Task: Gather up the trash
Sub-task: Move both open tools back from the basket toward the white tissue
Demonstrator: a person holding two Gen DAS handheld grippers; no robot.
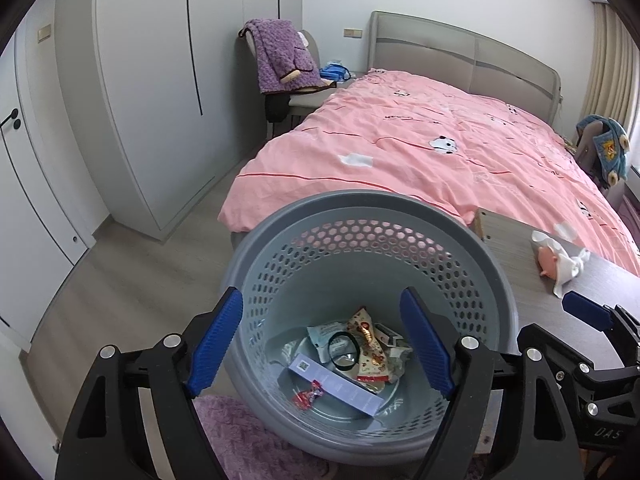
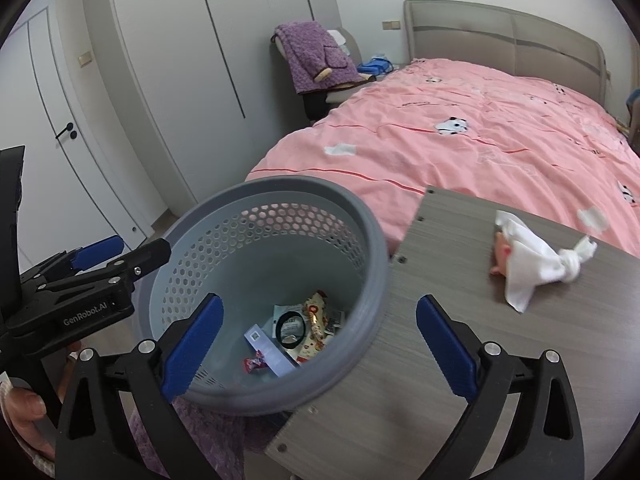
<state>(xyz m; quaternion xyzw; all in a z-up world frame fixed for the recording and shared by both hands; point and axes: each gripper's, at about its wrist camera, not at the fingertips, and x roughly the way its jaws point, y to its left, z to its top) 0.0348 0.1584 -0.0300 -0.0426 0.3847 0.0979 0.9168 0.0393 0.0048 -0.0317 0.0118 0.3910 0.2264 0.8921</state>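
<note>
Over the grey basket (image 1: 360, 248) my left gripper (image 1: 322, 344) hangs spread wide, nothing between its pads. My right gripper (image 2: 318, 350) gapes too, straddling the basket rim and the surface's (image 2: 420, 360) near-left corner. Down inside lie wrappers (image 1: 370, 344), a black ring (image 1: 343, 350) and a lilac box (image 1: 336, 384). Toward the surface's far edge sits a knotted white cloth (image 2: 532, 256), touching a pink toy (image 2: 502, 254).

Ahead of the right jaws, a white cloth (image 2: 532, 258) covers most of a pink object (image 2: 502, 254), leaving its kind unclear. Below the left jaws, print on the wrappers (image 1: 370, 350) in the basket (image 1: 280, 216) is too small to read. The tabletop (image 2: 400, 380) runs off the lower edge.
</note>
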